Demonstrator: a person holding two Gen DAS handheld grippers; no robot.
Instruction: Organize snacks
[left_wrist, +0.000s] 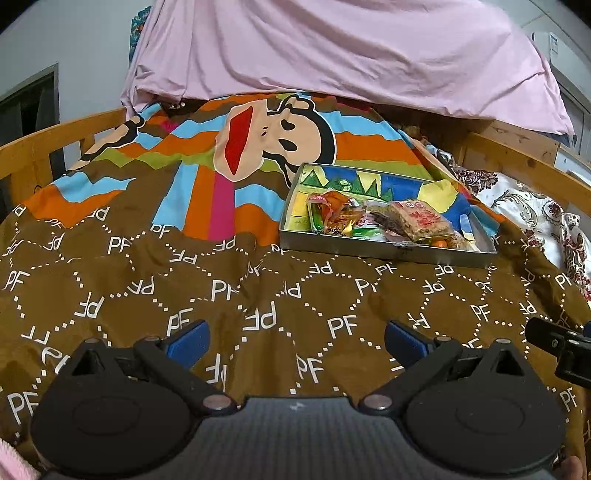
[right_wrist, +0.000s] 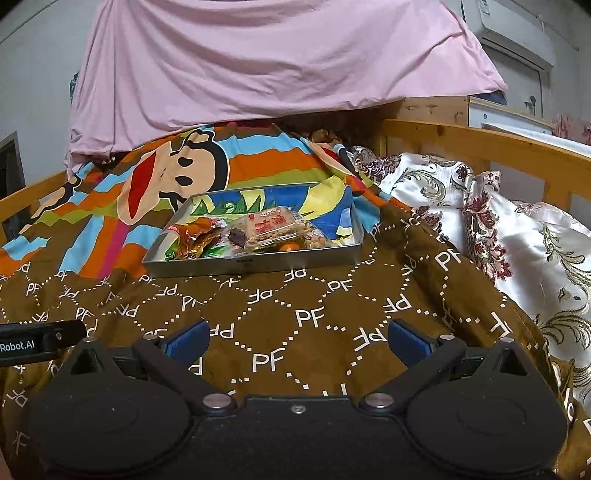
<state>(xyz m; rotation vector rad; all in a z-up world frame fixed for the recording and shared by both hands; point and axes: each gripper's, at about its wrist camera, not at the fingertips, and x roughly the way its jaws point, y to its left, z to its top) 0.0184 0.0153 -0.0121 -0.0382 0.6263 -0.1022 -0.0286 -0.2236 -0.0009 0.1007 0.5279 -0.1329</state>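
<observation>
Since every snack packet (right_wrist: 236, 236) in view was already heaped inside the shallow metal tray (right_wrist: 251, 263), toward its near-left corner, the gathering was judged largely done. No loose packet was seen on the brown bedspread (right_wrist: 295, 332). Both the left gripper (left_wrist: 295, 338) and right gripper (right_wrist: 297, 338) were held with fingers apart and empty, well short of the tray.
</observation>
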